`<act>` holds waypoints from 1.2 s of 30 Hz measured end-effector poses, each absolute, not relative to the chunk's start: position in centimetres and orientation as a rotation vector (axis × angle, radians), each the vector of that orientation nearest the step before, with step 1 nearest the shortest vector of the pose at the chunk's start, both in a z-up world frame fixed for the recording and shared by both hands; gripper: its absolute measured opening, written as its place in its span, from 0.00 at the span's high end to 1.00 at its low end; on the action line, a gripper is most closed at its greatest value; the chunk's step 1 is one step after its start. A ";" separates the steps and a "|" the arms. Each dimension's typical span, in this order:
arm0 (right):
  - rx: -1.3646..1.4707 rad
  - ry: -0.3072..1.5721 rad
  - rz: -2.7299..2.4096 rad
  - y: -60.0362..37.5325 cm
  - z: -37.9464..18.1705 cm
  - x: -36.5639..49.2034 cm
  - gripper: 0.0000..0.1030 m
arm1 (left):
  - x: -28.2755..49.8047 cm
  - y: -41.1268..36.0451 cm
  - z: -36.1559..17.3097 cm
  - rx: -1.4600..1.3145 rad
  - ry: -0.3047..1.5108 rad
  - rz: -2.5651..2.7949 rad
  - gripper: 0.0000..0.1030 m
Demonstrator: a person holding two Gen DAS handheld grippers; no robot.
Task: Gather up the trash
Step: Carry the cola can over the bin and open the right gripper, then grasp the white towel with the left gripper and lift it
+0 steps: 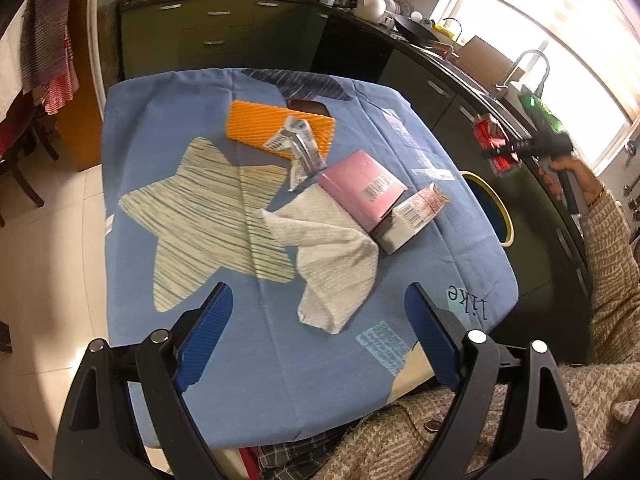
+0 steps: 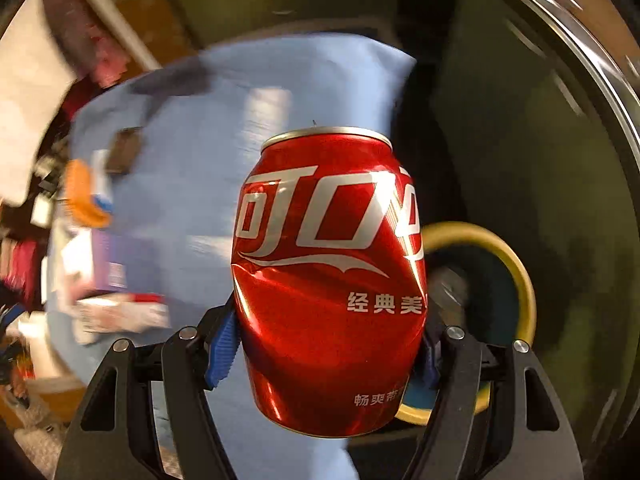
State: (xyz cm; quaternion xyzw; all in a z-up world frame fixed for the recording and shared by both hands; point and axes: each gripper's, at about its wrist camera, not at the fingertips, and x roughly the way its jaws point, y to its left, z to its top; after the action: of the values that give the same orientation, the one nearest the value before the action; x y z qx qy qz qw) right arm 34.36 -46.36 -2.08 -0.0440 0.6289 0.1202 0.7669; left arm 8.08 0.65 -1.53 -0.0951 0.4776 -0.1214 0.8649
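Note:
A dented red soda can (image 2: 328,276) fills the right wrist view, with my right gripper (image 2: 326,344) shut on its sides. In the left wrist view that same can (image 1: 494,144) hangs in the right gripper (image 1: 500,148) off the table's right side, above a yellow-rimmed bin (image 1: 506,216). Behind the can in the right wrist view the bin (image 2: 520,280) shows below and to the right. My left gripper (image 1: 320,332) stands open over the near edge of the blue tablecloth (image 1: 192,108), nothing between its fingers. On the cloth lie a crumpled silver wrapper (image 1: 298,146), a pink box (image 1: 362,188), a small white carton (image 1: 412,220) and a white cloth (image 1: 332,256).
An orange ribbed pad (image 1: 256,124) lies at the far middle of the table. Dark green kitchen cabinets (image 1: 224,36) and a counter with a sink tap (image 1: 528,68) run behind and to the right. A person's knitted sleeve (image 1: 612,264) is at the right edge.

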 end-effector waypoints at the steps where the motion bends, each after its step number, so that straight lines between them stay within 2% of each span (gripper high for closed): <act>1: -0.084 1.378 0.221 -48.2 -3.0 34.3 0.33 | 8.2 0.5 -1.6 -0.198 1.003 -0.254 0.19; 9: -0.021 1.441 0.041 -56.4 -9.9 34.5 0.32 | 9.0 -1.2 -1.4 -0.167 1.026 -0.252 0.19; 12: -0.037 1.430 -0.010 -57.6 -10.7 34.5 0.28 | 9.2 -1.5 -1.2 -0.161 1.026 -0.246 0.16; 20: 0.001 1.323 0.019 -57.3 -8.3 31.6 0.25 | 10.1 -2.3 -1.8 -0.125 1.055 -0.248 0.12; 29: 0.085 1.178 0.199 -53.7 -4.6 22.2 0.24 | 13.8 -5.5 -5.9 -0.051 1.107 -0.303 0.13; 30: 0.083 1.174 0.213 -53.3 -4.6 21.5 0.24 | 14.2 -5.8 -6.5 -0.048 1.117 -0.309 0.14; 36: 0.067 1.153 0.258 -51.8 -3.7 18.8 0.22 | 16.0 -7.1 -9.7 -0.041 1.205 -0.335 0.43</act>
State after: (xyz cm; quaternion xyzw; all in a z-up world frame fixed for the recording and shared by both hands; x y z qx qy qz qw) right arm 18.78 -51.76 -3.69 0.0316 0.5433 0.1216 0.8301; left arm 16.01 -7.06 -9.73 -0.0190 0.5640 -0.1567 0.8105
